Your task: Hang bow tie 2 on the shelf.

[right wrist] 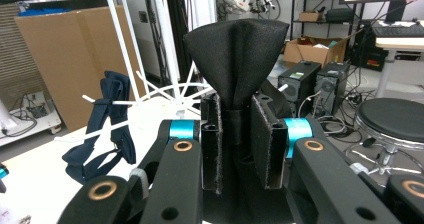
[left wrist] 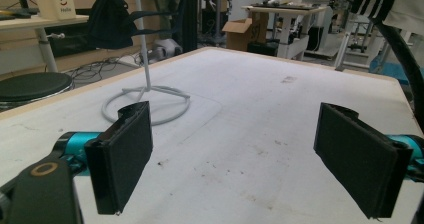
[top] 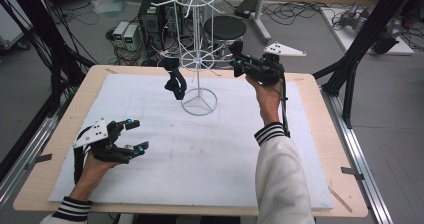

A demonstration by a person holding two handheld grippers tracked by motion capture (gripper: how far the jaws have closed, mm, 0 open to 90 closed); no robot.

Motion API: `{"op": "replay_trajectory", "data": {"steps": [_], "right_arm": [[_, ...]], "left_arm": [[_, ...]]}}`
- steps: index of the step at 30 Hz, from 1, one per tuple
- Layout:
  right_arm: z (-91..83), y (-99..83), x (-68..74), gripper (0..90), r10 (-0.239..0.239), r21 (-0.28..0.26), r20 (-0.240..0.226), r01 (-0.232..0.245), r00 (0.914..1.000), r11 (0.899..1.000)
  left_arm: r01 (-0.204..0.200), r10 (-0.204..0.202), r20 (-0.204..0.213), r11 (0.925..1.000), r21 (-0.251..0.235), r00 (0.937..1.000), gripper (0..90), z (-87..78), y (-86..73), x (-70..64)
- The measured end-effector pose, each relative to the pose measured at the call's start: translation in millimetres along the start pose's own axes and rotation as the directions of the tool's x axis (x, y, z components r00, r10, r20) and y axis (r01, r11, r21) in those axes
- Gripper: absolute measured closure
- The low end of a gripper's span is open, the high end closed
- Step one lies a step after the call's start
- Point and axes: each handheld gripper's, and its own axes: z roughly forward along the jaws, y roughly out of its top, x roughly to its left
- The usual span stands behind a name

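Observation:
A white wire display rack [top: 198, 44] stands on the table's far middle; its ring base [left wrist: 150, 104] lies ahead of my left gripper. A dark blue bow tie [top: 174, 81] [right wrist: 107, 129] hangs from one of its lower arms. My right gripper [top: 239, 59] [right wrist: 235, 146] is raised to the right of the rack, shut on a black bow tie [right wrist: 237, 59] whose fabric fans out above the jaws. My left gripper [top: 135, 135] [left wrist: 235, 156] hovers low over the near left of the white mat, open with nothing between its pads [left wrist: 125, 156].
A white mat [top: 200, 149] covers most of the wooden table [top: 325, 134]. Behind the table are a black stool [top: 225, 29], computer boxes [top: 127, 34] and floor cables. Black frame posts [top: 360, 44] rise at the right.

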Motion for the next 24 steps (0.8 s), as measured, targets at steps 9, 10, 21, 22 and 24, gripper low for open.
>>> {"op": "replay_trajectory", "data": {"steps": [9,10,21,22,24], "right_arm": [[6.4,-2.1,2.7,76.6,0.003,0.001,-0.018,-0.003,0.9998,1.0],[8.4,-2.3,3.7,76.6,0.002,0.004,-0.026,-0.002,0.9997,1.0],[19.4,-4.8,9.3,76.6,-0.006,0.03,-0.072,0.008,0.9974,1.0],[21.9,-5.9,9.8,76.6,-0.004,0.031,-0.084,0.007,0.9964,1.0],[23.6,-6.9,10.1,76.5,-0.008,0.041,-0.092,0.012,0.9957,0.999]], "left_arm": [[0.001,-0.001,0.006,1.0,0.001,1.0,16.3,0.7,-0.7,-0.6],[0.003,-0.003,0.006,1.0,0.0,1.0,16.3,0.6,-0.6,-0.7],[0.002,-0.002,0.001,1.0,0.0,1.0,16.3,-0.7,-0.5,-0.7],[0.002,-0.002,0.002,1.0,-0.001,1.0,16.3,-0.8,-0.5,-0.6],[0.005,-0.005,0.001,1.0,-0.002,1.0,16.3,-1.2,-0.5,-0.6]]}}
